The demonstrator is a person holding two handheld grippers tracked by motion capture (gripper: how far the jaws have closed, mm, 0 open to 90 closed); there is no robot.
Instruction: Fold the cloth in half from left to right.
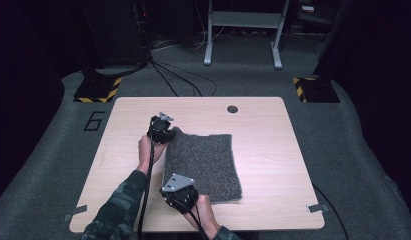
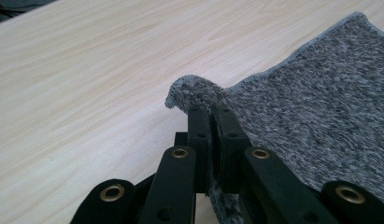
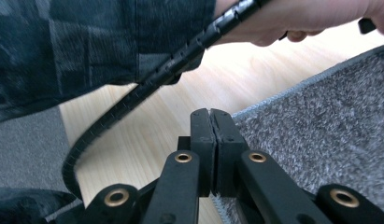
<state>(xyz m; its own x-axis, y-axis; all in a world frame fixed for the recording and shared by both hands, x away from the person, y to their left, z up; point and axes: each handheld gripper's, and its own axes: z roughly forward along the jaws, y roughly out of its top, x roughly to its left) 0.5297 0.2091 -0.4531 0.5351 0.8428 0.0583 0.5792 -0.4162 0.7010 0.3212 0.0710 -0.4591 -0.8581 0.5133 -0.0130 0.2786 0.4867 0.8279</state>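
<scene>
A folded grey knitted cloth (image 1: 203, 162) lies in the middle of the wooden table (image 1: 263, 165). My left gripper (image 1: 165, 134) is shut on the cloth's far left corner; in the left gripper view that corner (image 2: 192, 91) curls up over the closed jaws of the left gripper (image 2: 210, 112). My right gripper (image 1: 180, 192) is shut on the cloth's near left corner. In the right gripper view the right gripper (image 3: 210, 114) has its jaws pressed together on the cloth's edge (image 3: 273, 100), with a sliver of fabric showing between them lower down.
A round dark hole (image 1: 232, 109) sits near the table's far edge. The left forearm in a patterned sleeve (image 3: 87, 42) and its cable (image 3: 147, 86) cross the right gripper view. Grey carpet, cables and a metal frame (image 1: 243, 30) lie beyond the table.
</scene>
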